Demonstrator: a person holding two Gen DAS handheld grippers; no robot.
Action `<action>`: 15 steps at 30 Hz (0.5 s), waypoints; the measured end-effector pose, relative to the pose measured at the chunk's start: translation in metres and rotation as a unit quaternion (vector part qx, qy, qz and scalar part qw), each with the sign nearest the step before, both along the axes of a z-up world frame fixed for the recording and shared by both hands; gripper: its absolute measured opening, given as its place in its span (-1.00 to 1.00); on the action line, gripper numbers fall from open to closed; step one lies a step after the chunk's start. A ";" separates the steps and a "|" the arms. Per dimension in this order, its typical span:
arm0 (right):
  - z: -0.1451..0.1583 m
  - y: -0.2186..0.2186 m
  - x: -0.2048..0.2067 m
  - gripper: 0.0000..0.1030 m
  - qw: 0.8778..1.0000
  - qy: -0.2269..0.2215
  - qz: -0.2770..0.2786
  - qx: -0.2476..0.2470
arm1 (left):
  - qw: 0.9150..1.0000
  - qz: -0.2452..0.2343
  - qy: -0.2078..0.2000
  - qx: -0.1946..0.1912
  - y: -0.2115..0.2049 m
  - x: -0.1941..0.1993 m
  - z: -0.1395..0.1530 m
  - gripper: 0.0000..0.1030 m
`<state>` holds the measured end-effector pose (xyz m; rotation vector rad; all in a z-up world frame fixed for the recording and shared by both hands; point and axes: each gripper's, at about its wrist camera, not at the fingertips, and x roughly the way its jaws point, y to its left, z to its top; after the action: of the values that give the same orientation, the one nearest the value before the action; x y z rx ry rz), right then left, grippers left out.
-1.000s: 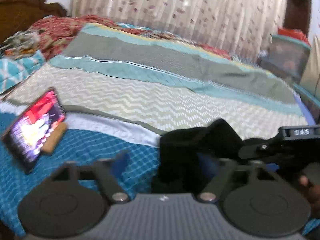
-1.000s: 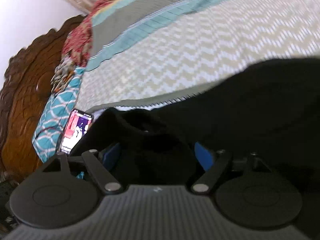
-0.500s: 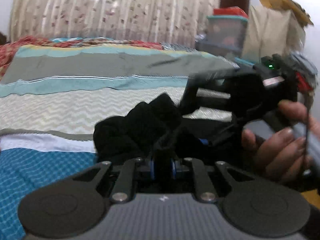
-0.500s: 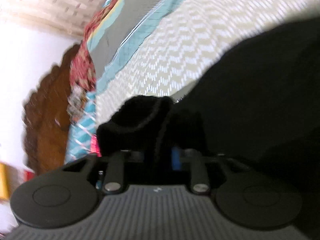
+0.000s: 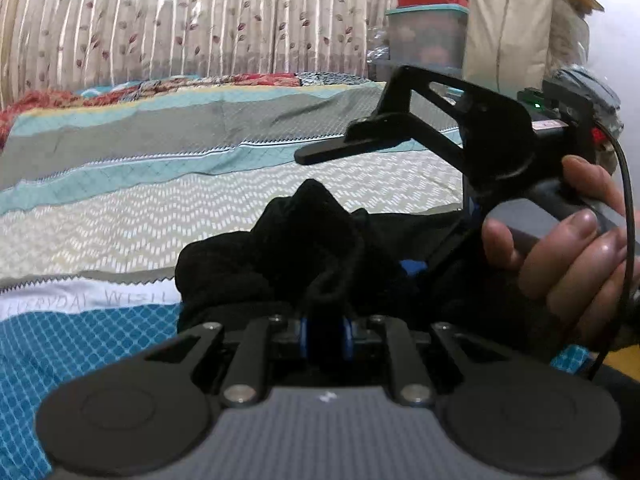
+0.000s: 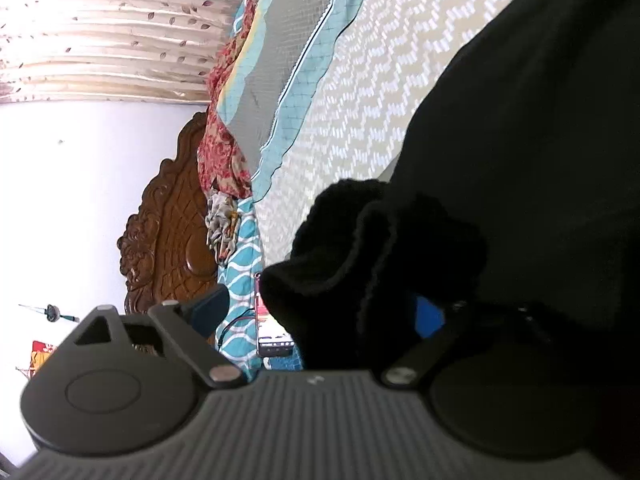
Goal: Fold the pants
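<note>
Left gripper (image 5: 325, 334) points a bit down, pinched tight on my black pants (image 5: 288, 248), bunched on the bed (image 5: 160, 208). My right gripper (image 6: 316, 312) is rolled sideways; its jaws have just been opening around the bunch. A hand (image 5: 568, 248) holds its handle.

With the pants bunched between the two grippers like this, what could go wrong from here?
1. The left gripper is shut on a thick wad of the pants, so the edge may fold crooked.
2. The right gripper has just been opening with cloth between its fingers; the bunch may sag.
3. The phone lies near the pants and might get dragged.
</note>
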<state>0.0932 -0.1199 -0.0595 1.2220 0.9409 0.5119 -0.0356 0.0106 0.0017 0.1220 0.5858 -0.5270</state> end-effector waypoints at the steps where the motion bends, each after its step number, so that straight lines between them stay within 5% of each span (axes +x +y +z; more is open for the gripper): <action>1: 0.000 0.000 -0.001 0.84 1.000 0.000 0.000 -0.004 | 1.000 -0.006 -0.001 0.004 -0.004 -0.002 0.000 -0.73; 4: 0.007 0.015 0.000 0.77 0.997 -0.005 0.007 -0.082 | 0.999 -0.039 -0.002 0.017 -0.018 -0.010 -0.001 -0.70; 5: 0.011 0.020 -0.001 0.32 0.992 -0.010 0.013 -0.128 | 0.998 -0.051 -0.008 0.026 -0.022 -0.014 -0.001 -0.61; 6: 0.014 0.025 -0.002 -0.41 0.984 -0.013 0.023 -0.175 | 0.997 -0.061 -0.014 0.035 -0.025 -0.019 0.000 -0.55; 10: 0.031 0.015 -0.019 -0.49 0.972 -0.047 -0.002 -0.230 | 0.995 -0.089 -0.022 0.031 -0.019 -0.033 0.011 -0.13; 13: 0.046 0.014 -0.038 -0.49 0.948 -0.105 -0.003 -0.300 | 0.995 -0.096 -0.005 -0.034 0.004 -0.031 0.027 -0.05; 15: 0.035 0.008 -0.043 -0.48 0.940 -0.091 -0.005 -0.328 | 0.993 -0.073 0.019 -0.088 0.019 -0.016 0.036 -0.05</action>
<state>0.0498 -0.1121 -0.0241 0.5643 0.8493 0.2585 -0.0513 0.0297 0.0373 -0.0119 0.5674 -0.7217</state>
